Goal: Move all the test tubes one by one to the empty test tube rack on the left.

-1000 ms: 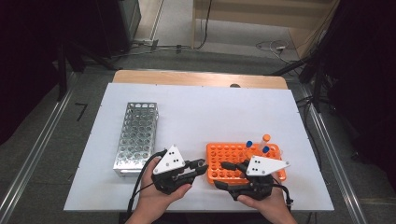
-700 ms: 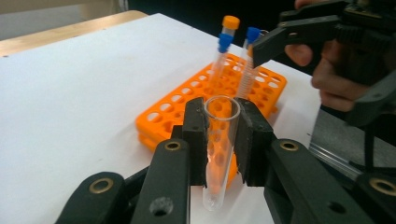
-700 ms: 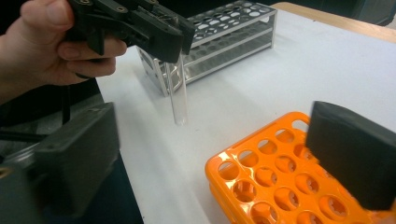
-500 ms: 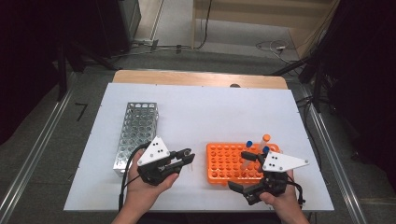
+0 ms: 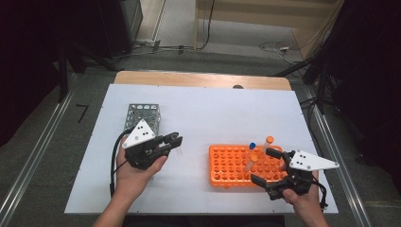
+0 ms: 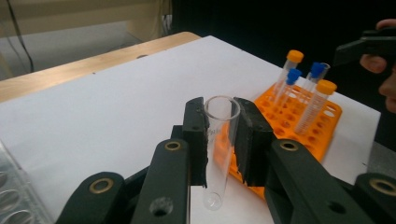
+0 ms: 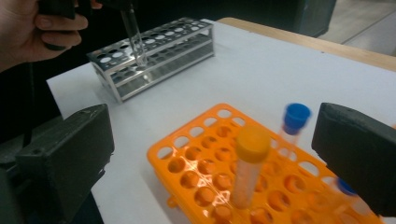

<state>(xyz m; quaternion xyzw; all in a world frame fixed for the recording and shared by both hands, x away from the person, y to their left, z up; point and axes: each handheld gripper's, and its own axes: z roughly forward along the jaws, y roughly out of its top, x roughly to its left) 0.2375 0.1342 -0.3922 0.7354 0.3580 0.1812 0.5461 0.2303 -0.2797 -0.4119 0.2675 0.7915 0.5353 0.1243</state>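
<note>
My left gripper [image 5: 176,142] is shut on a clear uncapped tube [image 6: 218,140], held upright above the white table between the two racks. The tube [image 5: 180,149] hangs just right of the metal rack [image 5: 142,118]. The orange rack [image 5: 236,165] holds several capped tubes, among them an orange-capped tube [image 7: 250,163] and a blue-capped tube [image 7: 295,119]. At the rack's right end my right gripper [image 5: 262,165] stands wide open, its pads [image 7: 70,154] either side of the rack's corner with nothing gripped. The left hand [image 7: 42,28] shows with the clear tube [image 7: 133,32] over the metal rack [image 7: 154,51].
The white table top [image 5: 213,113] reaches back to a wooden edge [image 5: 198,79]. Metal rails run along both sides of the table. Cables trail from both grippers towards the front edge.
My left gripper has moved left and away from the orange rack, carrying the clear tube towards the metal rack. My right gripper has drawn back to the right, jaws now wide apart.
</note>
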